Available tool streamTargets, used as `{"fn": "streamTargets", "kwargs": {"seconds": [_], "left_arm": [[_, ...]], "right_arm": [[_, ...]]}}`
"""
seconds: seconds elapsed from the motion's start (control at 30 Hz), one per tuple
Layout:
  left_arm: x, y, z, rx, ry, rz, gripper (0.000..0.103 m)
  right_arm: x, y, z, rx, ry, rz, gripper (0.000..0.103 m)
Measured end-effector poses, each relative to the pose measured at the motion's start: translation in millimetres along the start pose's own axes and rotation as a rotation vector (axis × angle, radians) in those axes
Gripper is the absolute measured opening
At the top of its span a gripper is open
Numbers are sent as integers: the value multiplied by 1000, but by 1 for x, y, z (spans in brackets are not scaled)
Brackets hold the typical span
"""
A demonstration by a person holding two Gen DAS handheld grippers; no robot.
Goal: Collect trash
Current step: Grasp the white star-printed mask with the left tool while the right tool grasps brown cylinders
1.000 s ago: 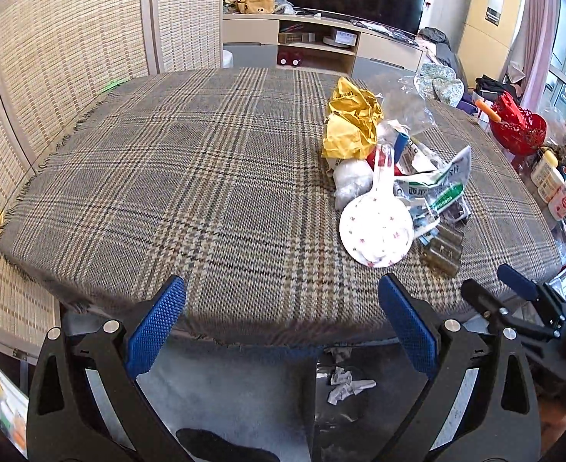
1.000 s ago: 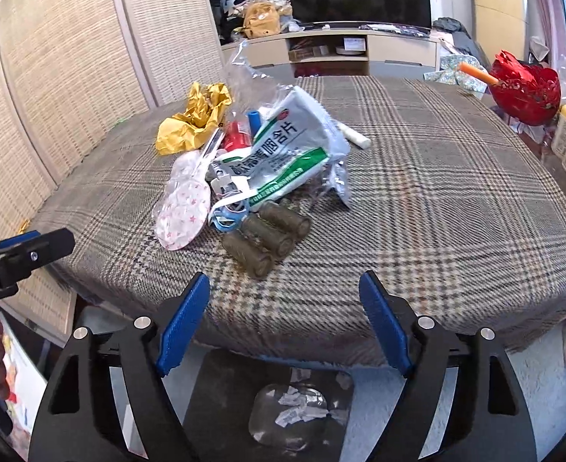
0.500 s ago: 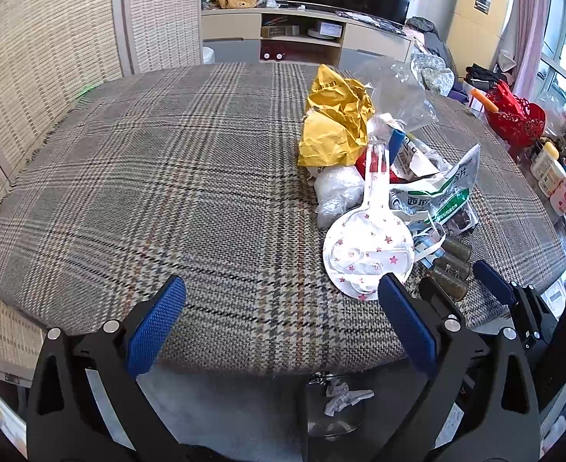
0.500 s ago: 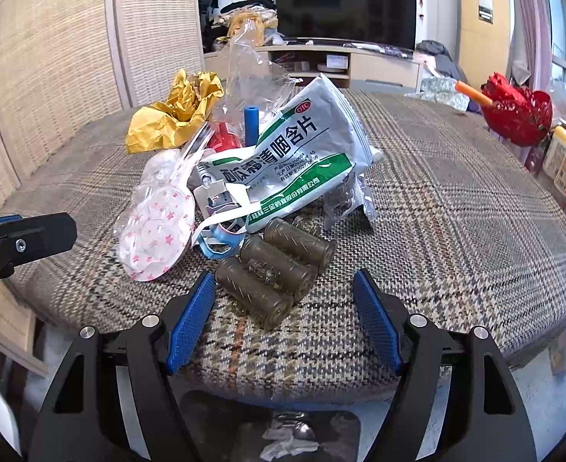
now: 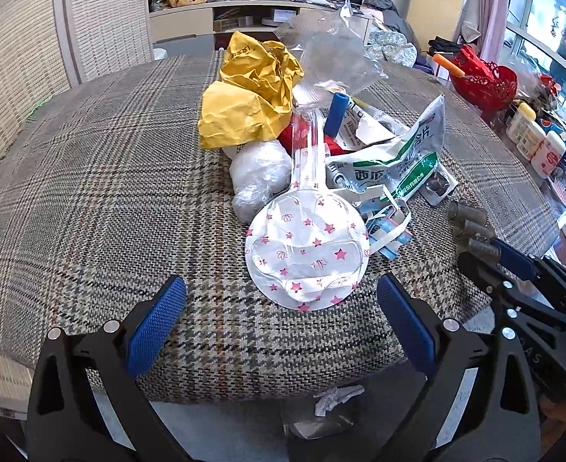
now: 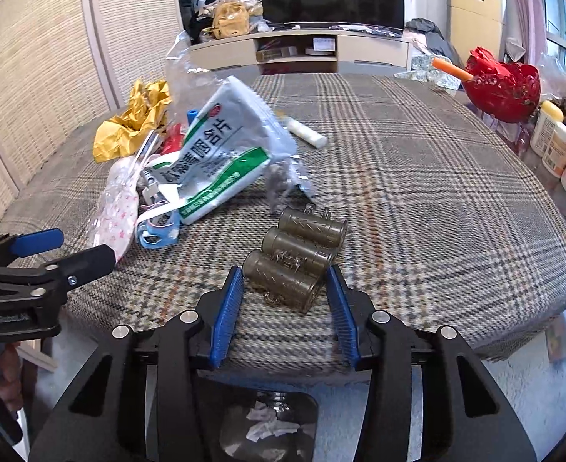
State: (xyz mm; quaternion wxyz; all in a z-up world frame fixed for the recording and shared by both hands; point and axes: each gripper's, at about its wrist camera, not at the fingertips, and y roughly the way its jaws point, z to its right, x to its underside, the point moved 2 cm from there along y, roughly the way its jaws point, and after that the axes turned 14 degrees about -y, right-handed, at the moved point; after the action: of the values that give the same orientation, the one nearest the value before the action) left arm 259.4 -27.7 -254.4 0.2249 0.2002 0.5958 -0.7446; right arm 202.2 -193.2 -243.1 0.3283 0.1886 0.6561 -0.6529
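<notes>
A trash pile lies on the plaid-covered table (image 6: 417, 177): crumpled yellow paper (image 5: 248, 96), a clear plastic bag (image 5: 329, 54), a white-and-green packet (image 6: 221, 154), a star-printed mask pack (image 5: 306, 246) and three joined olive cylinders (image 6: 302, 254). My right gripper (image 6: 283, 275) is at the near table edge. Its jaws are closing around the nearest cylinder, and a sliver of gap still shows at the right pad. My left gripper (image 5: 283, 308) is open and holds nothing. It hangs just short of the mask pack.
A dark bin (image 6: 271, 427) with paper scraps stands on the floor under the table edge. A red basket (image 6: 502, 84) and lotion bottles (image 6: 560, 146) crowd the right side. A white stick (image 6: 306, 134) lies mid-table. Woven wall panels stand to the left.
Both grippers came in closer to the table and lower. The right jaws narrowed from wide apart to either side of the nearest cylinder. The left gripper neared the mask pack.
</notes>
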Motion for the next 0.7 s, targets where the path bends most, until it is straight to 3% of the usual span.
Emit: {"fn": "streamTargets", "kwargs": {"seconds": [0.1,0.27,0.37,0.7], "left_arm": [[-1,9,1,11,4,-17,81],[-8,18,6,27,29,-3,79],[-13,19,9,44,38,5,67],[2,5,6,35,60,4,66]], "right_arm": [[1,-5,7,2,11,4,46],[4,-5,11,-6,25,3,46],[3,-5,10,-11,24,4,46],[4,-11,6,-21,15,-1,46]]}}
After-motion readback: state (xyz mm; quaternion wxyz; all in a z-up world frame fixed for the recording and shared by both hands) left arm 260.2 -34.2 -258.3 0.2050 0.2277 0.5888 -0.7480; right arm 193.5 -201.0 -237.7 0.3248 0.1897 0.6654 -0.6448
